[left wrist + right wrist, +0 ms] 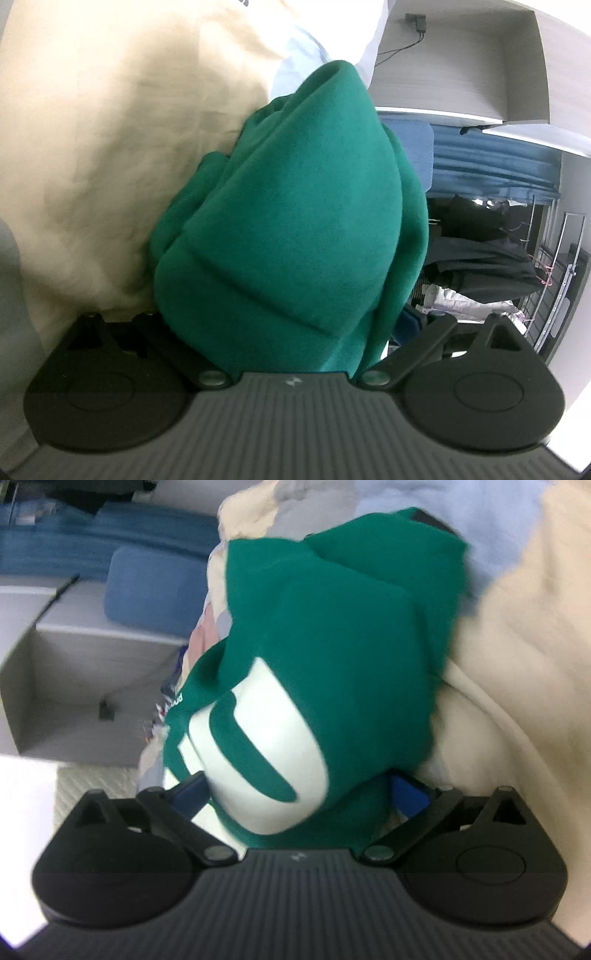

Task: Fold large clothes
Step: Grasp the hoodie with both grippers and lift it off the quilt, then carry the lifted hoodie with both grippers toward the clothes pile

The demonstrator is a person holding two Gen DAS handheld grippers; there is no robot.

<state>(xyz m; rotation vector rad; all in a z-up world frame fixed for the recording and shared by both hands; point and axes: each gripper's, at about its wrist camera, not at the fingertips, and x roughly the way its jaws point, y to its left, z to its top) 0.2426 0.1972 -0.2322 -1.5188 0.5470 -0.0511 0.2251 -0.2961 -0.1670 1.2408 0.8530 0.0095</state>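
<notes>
A bulky green garment [295, 221] is bunched into a thick bundle and fills the middle of the left wrist view. It covers the fingers of my left gripper [295, 306], whose linkage arms stand wide apart. In the right wrist view the same green garment [351, 627] shows large white lettering [266, 746]. It sits between the jaws of my right gripper [301, 794], which are spread wide. A blue pad [192, 794] shows at each side of the bundle, and I see neither pressing into it.
Cream fabric [110, 147] lies behind and beside the bundle, with pale blue cloth [295, 62] past it. A grey shelf unit [461, 74], a blue cushion [151, 590] and dark clothes on a rack [480, 266] stand further off.
</notes>
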